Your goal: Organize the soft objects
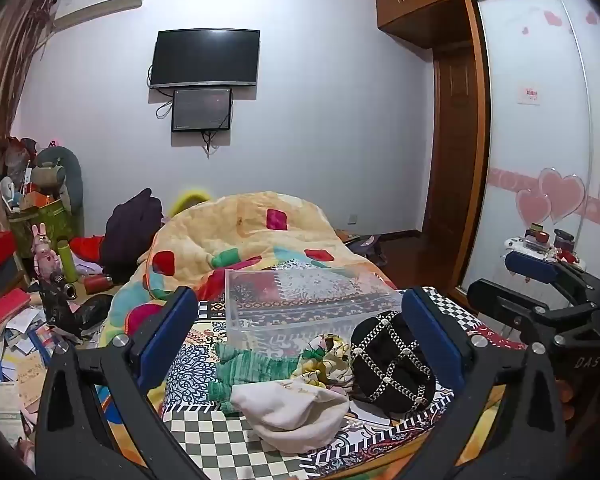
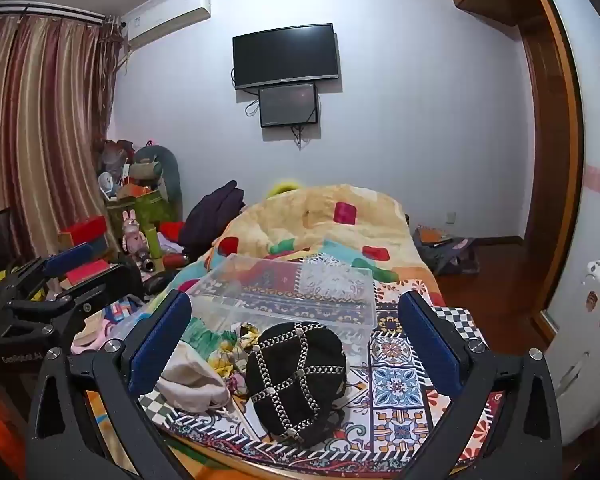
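A black studded hat (image 1: 392, 364) (image 2: 296, 376), a cream cloth pouch (image 1: 292, 412) (image 2: 192, 380), a green knit piece (image 1: 248, 368) (image 2: 200, 336) and a yellow floral scarf (image 1: 324, 356) (image 2: 236, 352) lie on a patterned bedspread. A clear plastic box (image 1: 304, 304) (image 2: 288, 300) stands empty just behind them. My left gripper (image 1: 300, 328) is open above the pile. My right gripper (image 2: 296, 340) is open, with the black hat between its fingers but untouched. The right gripper also shows at the right edge of the left wrist view (image 1: 540, 280).
A rumpled yellow quilt (image 1: 252, 236) (image 2: 328, 216) lies behind the box. Cluttered boxes, toys and papers (image 1: 32, 280) fill the floor on the left. A wardrobe with sliding doors (image 1: 540, 120) stands on the right. A white appliance (image 2: 580, 340) stands beside the bed.
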`<move>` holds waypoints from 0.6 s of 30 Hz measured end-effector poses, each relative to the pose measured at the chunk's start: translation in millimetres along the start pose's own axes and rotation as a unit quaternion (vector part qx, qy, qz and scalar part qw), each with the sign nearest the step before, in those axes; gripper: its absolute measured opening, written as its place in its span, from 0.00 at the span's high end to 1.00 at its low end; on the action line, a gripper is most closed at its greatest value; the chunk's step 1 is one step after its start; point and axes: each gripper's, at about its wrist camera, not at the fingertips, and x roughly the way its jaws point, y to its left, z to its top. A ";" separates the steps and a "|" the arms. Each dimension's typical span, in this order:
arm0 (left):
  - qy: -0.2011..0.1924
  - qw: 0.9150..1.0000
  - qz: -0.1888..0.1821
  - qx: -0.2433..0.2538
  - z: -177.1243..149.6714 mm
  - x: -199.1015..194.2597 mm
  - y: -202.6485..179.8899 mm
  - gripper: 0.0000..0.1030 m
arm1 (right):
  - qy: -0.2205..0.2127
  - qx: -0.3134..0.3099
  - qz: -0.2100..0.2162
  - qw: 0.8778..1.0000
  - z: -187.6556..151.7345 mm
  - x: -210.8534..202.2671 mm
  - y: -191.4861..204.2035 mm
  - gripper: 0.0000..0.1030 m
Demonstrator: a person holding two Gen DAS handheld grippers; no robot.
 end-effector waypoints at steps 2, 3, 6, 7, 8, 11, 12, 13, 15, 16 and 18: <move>-0.002 1.000 0.005 0.004 -0.8 -0.7 -0.9 0.00 | 0.001 0.000 0.000 1.000 -0.3 1.0 -0.1 0.00; -0.002 1.000 0.005 0.011 -0.6 0.3 -5.3 0.00 | 0.002 0.000 -0.002 1.000 -0.4 1.8 -0.2 0.00; 0.001 1.000 -0.003 0.008 0.9 -1.9 -6.2 0.00 | -0.001 -0.001 -0.001 1.000 -1.6 1.6 0.6 0.00; 0.002 1.000 -0.004 0.006 1.2 -1.1 -5.4 0.00 | -0.001 0.000 -0.001 1.000 -3.0 -0.4 2.6 0.00; 0.004 1.000 -0.007 0.002 1.5 -0.7 -3.4 0.00 | -0.001 0.001 0.000 1.000 -1.7 -0.7 2.6 0.00; 0.007 1.000 -0.011 -0.003 -0.3 1.3 0.8 0.00 | -0.001 0.000 0.000 1.000 -0.1 0.6 5.1 0.00; 0.007 1.000 -0.012 -0.004 -0.2 1.3 1.1 0.00 | -0.001 -0.001 -0.001 1.000 0.0 0.4 5.2 0.00; 0.006 1.000 -0.012 -0.004 -0.1 0.9 0.9 0.00 | -0.002 -0.001 0.000 1.000 -0.4 0.3 2.8 0.00; 0.006 1.000 -0.010 -0.002 0.7 1.1 0.6 0.00 | -0.002 -0.001 0.001 1.000 0.3 -0.3 2.8 0.00; 0.005 1.000 -0.009 -0.001 0.8 1.0 0.2 0.00 | -0.003 -0.002 0.000 1.000 0.4 -0.8 3.5 0.00; 0.005 1.000 -0.009 0.001 0.5 1.4 -0.2 0.00 | -0.004 -0.003 0.001 1.000 0.0 -1.2 3.9 0.00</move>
